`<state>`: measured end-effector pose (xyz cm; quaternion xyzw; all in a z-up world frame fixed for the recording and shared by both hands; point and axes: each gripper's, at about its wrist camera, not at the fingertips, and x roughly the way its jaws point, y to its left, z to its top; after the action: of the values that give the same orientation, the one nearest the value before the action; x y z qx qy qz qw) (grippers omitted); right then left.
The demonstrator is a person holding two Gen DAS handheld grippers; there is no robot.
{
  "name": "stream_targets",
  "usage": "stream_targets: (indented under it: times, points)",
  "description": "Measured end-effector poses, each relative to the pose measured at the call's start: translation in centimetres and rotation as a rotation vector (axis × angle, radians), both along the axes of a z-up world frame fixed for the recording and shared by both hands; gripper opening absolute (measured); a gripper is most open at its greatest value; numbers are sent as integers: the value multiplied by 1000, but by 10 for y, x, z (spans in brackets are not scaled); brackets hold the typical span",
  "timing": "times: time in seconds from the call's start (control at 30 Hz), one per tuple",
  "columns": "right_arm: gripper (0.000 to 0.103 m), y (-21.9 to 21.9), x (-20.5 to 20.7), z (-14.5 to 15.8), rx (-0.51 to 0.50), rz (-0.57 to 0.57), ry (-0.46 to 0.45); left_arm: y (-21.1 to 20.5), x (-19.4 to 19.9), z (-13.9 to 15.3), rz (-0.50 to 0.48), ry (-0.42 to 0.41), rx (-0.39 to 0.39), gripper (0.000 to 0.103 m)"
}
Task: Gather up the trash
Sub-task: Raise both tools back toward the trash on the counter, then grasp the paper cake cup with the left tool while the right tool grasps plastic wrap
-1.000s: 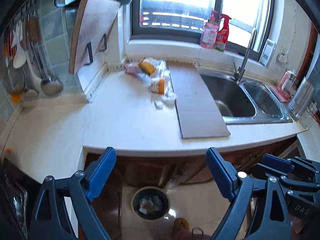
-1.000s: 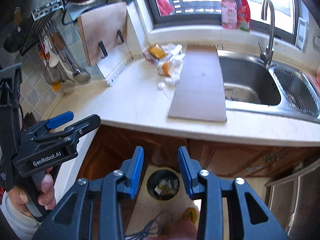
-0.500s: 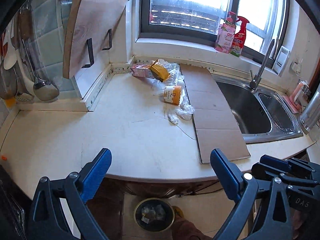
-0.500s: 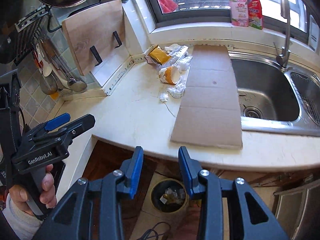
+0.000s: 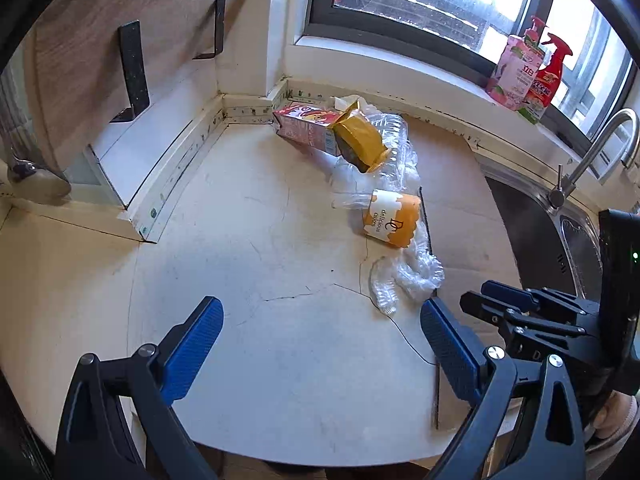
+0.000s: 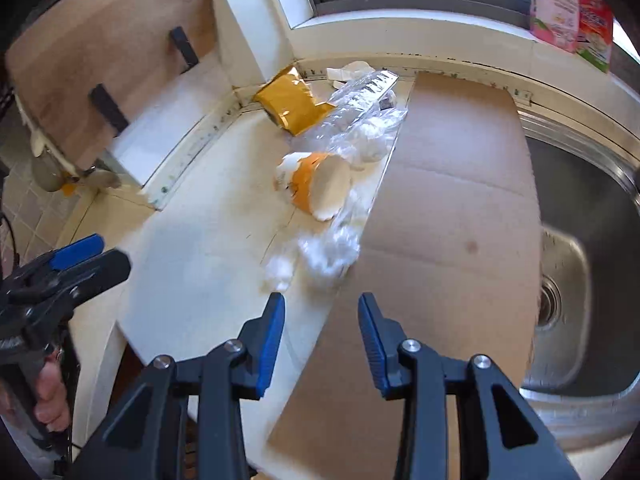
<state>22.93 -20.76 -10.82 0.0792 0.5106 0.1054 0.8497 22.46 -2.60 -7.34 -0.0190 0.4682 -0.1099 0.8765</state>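
L gripper (image 5: 320, 340) spread wide, R gripper (image 6: 321, 330) part-spread; both empty. Risk: crinkled plastic (image 6: 328, 254) slips from pads; cup (image 6: 320, 184) rolls if nudged.

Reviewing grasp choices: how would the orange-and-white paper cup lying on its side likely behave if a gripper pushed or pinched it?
The paper cup lies on its side, so it would probably roll. Its open mouth suggests it is empty, likely light and easily crushed. Crumpled clear plastic beside it may drag along.
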Motion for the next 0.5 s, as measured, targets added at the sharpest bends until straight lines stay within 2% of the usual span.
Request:
stream_targets:
  times: [0.23,0.37,0.47,0.5]
  points:
    - [38,25,45,-28,-65,122,27,5,38,-14,58,38,-19,98]
    - [38,43,46,-41,-123,210,23,4,44,-11,61,23,-23,98]
    - [38,50,42,-45,-169,244,-18,-1,46,-9,61,19,-17,98]
    - [28,51,40,-44,-165,253,-24,-2,45,-8,59,20,-19,98]
